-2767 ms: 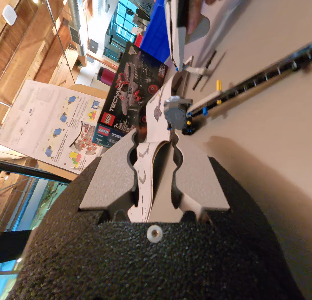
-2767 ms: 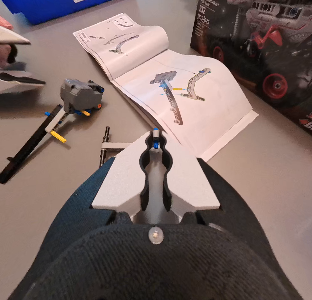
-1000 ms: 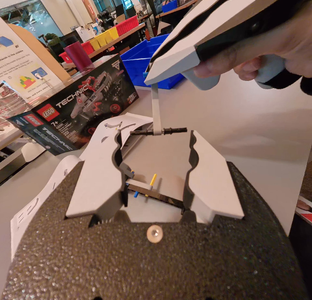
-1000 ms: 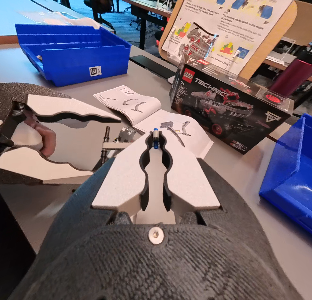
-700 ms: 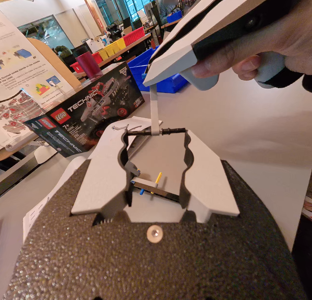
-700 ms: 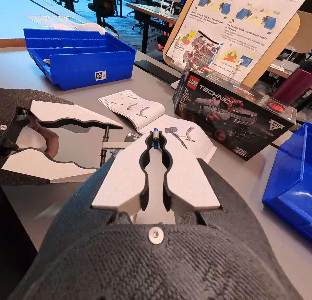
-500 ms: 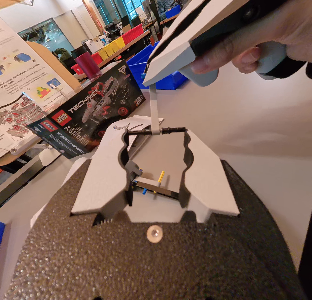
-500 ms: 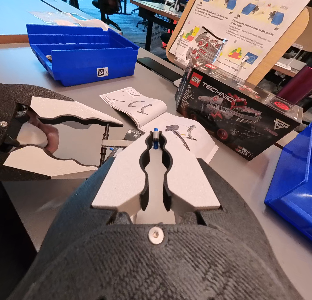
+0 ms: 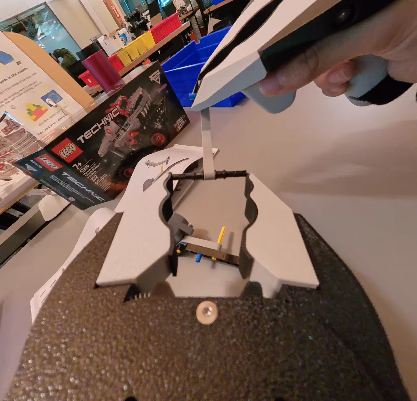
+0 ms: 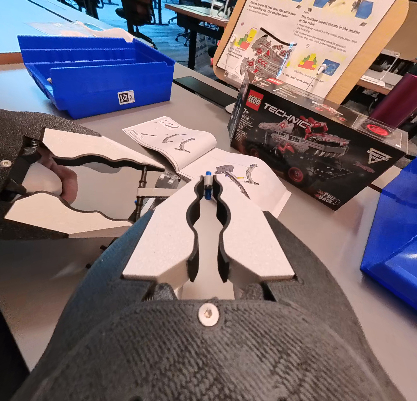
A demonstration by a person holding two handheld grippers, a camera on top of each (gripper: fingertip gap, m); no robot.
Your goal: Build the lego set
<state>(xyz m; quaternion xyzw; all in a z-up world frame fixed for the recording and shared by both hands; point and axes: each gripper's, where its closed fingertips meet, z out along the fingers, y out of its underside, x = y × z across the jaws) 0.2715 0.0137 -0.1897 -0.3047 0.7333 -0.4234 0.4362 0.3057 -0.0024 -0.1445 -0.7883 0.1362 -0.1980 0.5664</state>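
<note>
Grey, flat and narrow, a beam (image 9: 207, 146) with a black rod (image 9: 208, 175) crossing its lower end is pinched at its upper end by the closed right gripper (image 10: 208, 182), above the table (image 9: 327, 164). The rod's ends are spanned by the wide-open left gripper (image 9: 208, 179); whether they are touched cannot be told. A partly built grey and black assembly (image 9: 203, 243) is seen lying on the table below.

left hand-held gripper (image 9: 208, 175): dropped booklet (image 9: 158, 166) | jaws now span black axle (image 9: 230, 173)

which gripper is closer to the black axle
Left. The left gripper has its open fingertips at both ends of the black axle; the right gripper grips the grey beam's far end.
</note>
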